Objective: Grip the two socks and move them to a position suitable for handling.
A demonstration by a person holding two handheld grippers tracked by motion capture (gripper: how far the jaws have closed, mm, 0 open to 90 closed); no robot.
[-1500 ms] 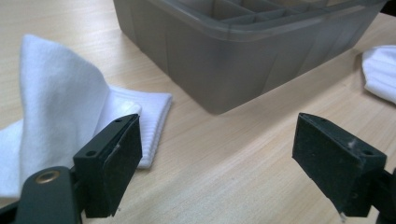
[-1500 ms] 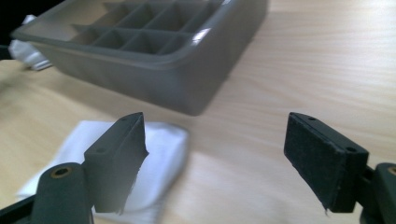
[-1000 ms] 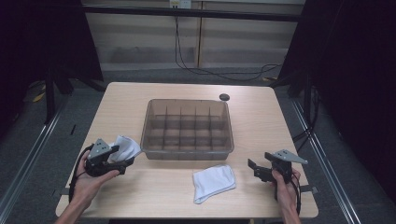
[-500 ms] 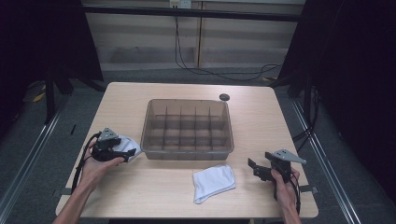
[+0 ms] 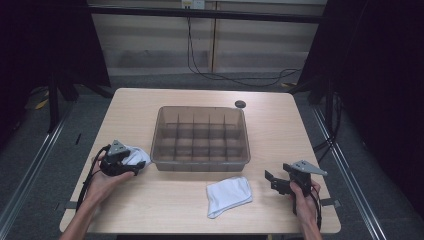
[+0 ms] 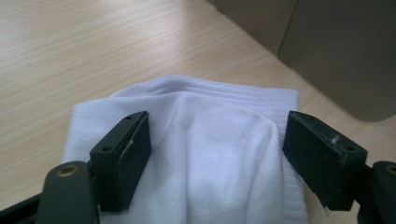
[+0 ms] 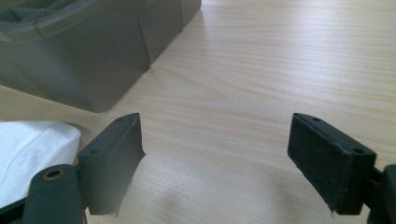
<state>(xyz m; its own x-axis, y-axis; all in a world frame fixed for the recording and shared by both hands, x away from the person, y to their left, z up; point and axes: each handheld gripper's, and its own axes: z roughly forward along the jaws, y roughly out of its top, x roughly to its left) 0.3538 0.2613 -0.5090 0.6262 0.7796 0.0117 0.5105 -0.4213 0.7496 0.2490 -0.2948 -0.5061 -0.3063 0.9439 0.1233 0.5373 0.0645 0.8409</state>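
The surface (image 5: 165,215) carries a brown divided bin (image 5: 201,138) at its middle, toward the far edge, placed where both hands can reach its compartments. Two white socks lie near the front edge. The flat sock (image 5: 229,195) rests just in front of the bin's right front corner, left loose for a later pick-up, by the look of it. The bunched sock (image 6: 201,158) sits off the bin's left front corner, near the left edge, on the surface.

The left tongs (image 5: 120,161) straddle that bunched sock with jaws apart, one on each side of the cloth, so the grip looks released or not yet closed. The right tongs (image 5: 283,182) wait near the right front corner, jaws wide apart over bare wood, holding nothing.

Against a second ago, the left tongs have dropped lower and closer to the surface, and the sock with them; the right tongs have not shifted.
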